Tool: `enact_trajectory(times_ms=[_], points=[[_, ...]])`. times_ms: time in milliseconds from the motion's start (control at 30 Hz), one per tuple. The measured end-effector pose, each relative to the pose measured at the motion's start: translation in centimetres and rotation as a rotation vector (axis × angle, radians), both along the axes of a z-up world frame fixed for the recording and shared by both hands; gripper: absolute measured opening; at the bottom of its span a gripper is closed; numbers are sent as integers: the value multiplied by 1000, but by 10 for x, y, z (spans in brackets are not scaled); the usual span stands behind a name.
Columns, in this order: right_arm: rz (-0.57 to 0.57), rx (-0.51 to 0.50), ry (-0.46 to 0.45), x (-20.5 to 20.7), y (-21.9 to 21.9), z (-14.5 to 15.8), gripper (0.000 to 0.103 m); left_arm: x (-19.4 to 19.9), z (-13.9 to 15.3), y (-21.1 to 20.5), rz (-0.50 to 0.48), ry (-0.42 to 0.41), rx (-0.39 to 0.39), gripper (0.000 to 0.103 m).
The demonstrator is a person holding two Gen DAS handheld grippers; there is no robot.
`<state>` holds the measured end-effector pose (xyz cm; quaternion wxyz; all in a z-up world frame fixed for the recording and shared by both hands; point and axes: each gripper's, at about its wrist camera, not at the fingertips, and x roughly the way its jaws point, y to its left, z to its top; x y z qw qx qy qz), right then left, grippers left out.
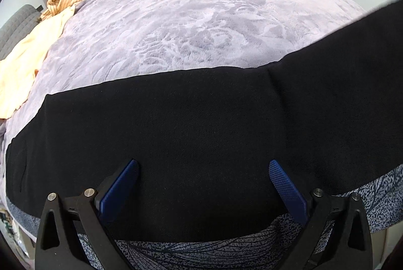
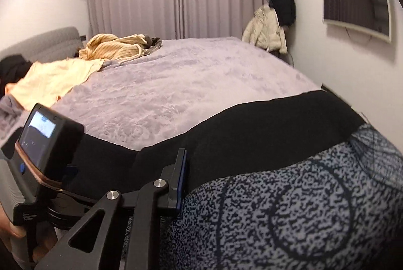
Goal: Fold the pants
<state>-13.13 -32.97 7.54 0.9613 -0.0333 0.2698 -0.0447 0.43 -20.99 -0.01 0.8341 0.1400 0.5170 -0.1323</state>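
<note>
Black pants (image 1: 176,123) lie flat in a long band across the near edge of the bed, over a lilac blanket (image 1: 191,18). My left gripper (image 1: 203,166) is open, its blue pads (image 1: 121,184) spread wide just above the pants' near hem, holding nothing. In the right wrist view the pants (image 2: 252,123) run along the bed edge. Only one finger of my right gripper (image 2: 180,169) shows, at the pants' near edge; the other finger is hidden behind the speckled sheet. The left gripper's body with a lit screen (image 2: 40,133) is at lower left.
A speckled blue-grey sheet (image 2: 289,207) hangs over the bed's side below the pants. A striped tan garment (image 2: 115,47) and a pale yellow one (image 2: 53,78) lie at the far left by the grey headboard (image 2: 37,43). A jacket (image 2: 267,30) hangs at the far corner.
</note>
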Motion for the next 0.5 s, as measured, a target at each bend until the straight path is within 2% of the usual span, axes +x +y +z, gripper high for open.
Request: enact_trajectory(times_ms=[100, 233, 367, 433, 500], points=[[5, -95, -13, 3, 25, 12, 17, -2, 10, 4, -12, 25, -20, 103], [-4, -141, -26, 3, 44, 30, 16, 3, 33, 34, 3, 62, -142, 103], [-1, -262, -58, 1, 84, 44, 16, 22, 65, 105, 100, 71, -333, 103], [9, -375, -72, 4, 118, 42, 16, 33, 75, 144, 167, 60, -388, 103], [33, -517, -89, 9, 158, 31, 16, 41, 80, 184, 237, 43, -412, 103]])
